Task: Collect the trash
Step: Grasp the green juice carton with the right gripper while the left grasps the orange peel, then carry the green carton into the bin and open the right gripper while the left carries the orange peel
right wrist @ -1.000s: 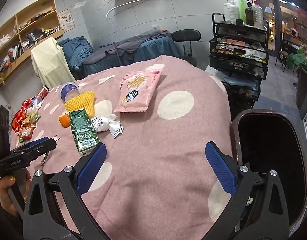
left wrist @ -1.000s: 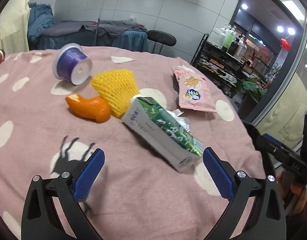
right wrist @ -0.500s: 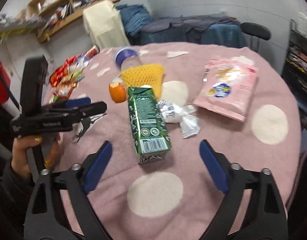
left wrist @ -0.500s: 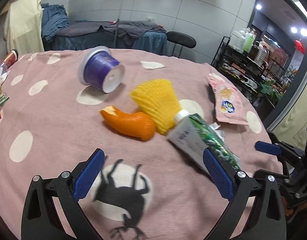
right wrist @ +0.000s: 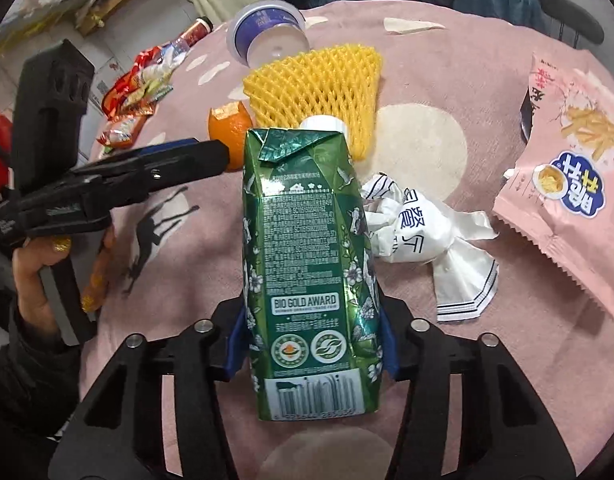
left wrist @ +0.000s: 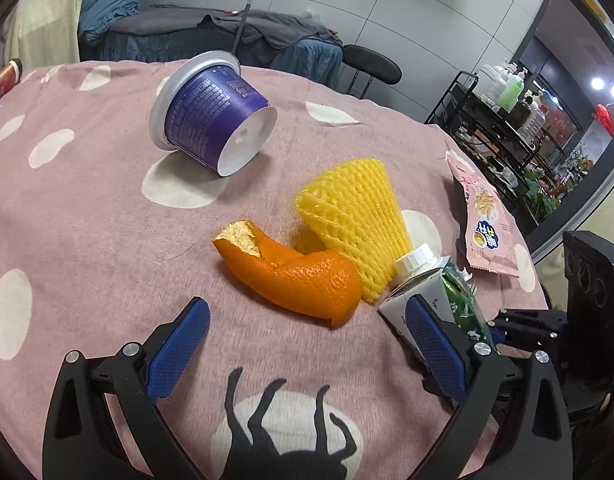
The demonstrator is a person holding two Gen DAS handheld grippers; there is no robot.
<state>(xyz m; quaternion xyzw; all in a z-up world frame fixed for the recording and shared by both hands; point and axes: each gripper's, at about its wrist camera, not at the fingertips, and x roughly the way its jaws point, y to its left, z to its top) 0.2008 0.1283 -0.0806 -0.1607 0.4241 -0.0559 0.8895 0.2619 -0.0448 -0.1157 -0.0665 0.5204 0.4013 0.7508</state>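
My right gripper (right wrist: 311,344) is shut on the green milk carton (right wrist: 307,248), gripping its lower sides; the carton (left wrist: 435,292) also shows at the right of the left wrist view. My left gripper (left wrist: 307,344) is open and empty, just in front of an orange peel (left wrist: 291,272). A yellow foam fruit net (left wrist: 355,220) lies behind the peel, against the carton's cap. A purple cup (left wrist: 215,120) lies on its side further back. A pink snack bag (right wrist: 567,184) and a crumpled white wrapper (right wrist: 423,232) lie right of the carton.
The pink spotted tablecloth (left wrist: 87,220) covers a round table. Colourful snack packets (right wrist: 135,96) and a red can (right wrist: 197,30) lie at its far left edge. A chair (left wrist: 371,68) and a black shelf rack (left wrist: 507,120) stand beyond the table.
My right gripper moved forward and closed on the green carton. My left gripper moved in closer to the orange peel and stayed open.
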